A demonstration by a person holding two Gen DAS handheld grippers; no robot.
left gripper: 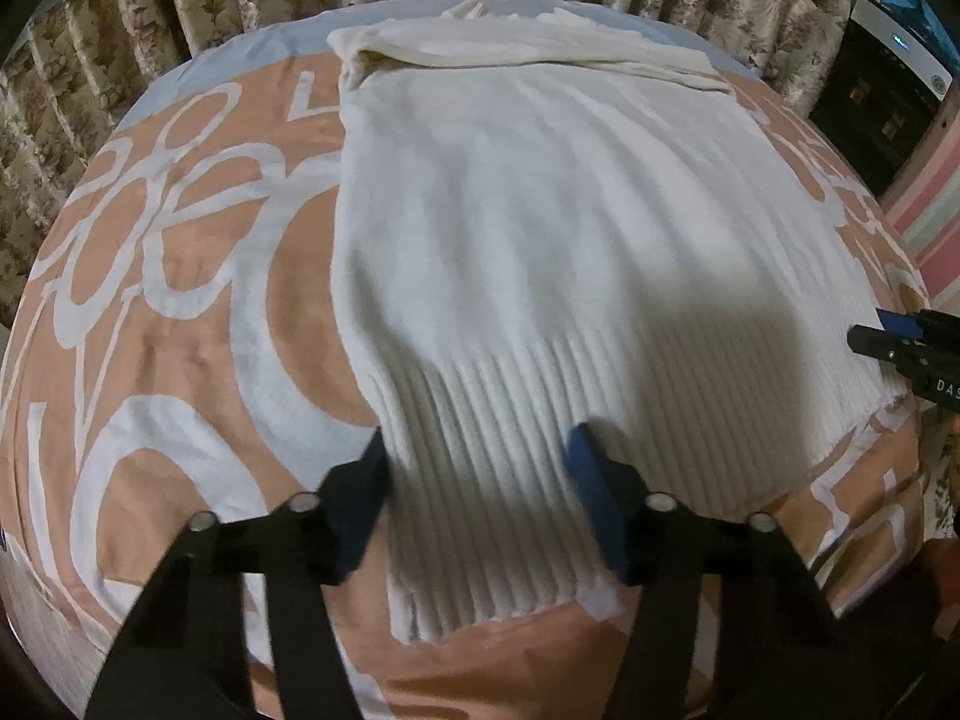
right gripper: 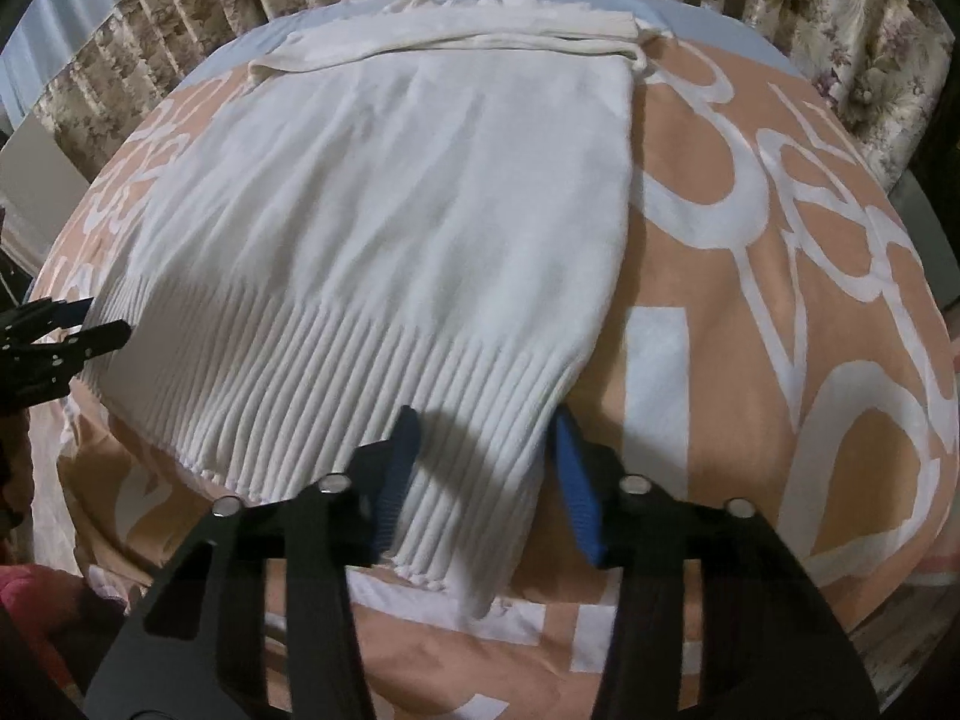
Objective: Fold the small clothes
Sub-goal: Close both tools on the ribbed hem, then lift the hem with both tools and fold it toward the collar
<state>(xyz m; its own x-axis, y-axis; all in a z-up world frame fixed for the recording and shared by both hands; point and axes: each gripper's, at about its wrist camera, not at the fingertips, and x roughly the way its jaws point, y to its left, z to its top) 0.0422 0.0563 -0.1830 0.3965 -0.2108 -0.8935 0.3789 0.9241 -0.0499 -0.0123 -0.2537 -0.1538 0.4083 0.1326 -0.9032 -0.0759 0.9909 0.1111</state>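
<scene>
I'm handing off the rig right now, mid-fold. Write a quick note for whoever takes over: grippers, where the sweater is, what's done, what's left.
Left gripper: jaws part open, astride the left corner of the sweater's ribbed hem, not clamped yet.
Right gripper: jaws part open, astride the right hem corner; a firm pinch is not evident.
Sweater: cream knit, lying flat on the orange and white bedspread, hem nearest you, sleeves already folded across the far end.
Done: sleeves tucked in, both grippers placed at the hem corners.
Left: probably close on both corners, lift the hem and carry it toward the far end, then smooth.
</scene>
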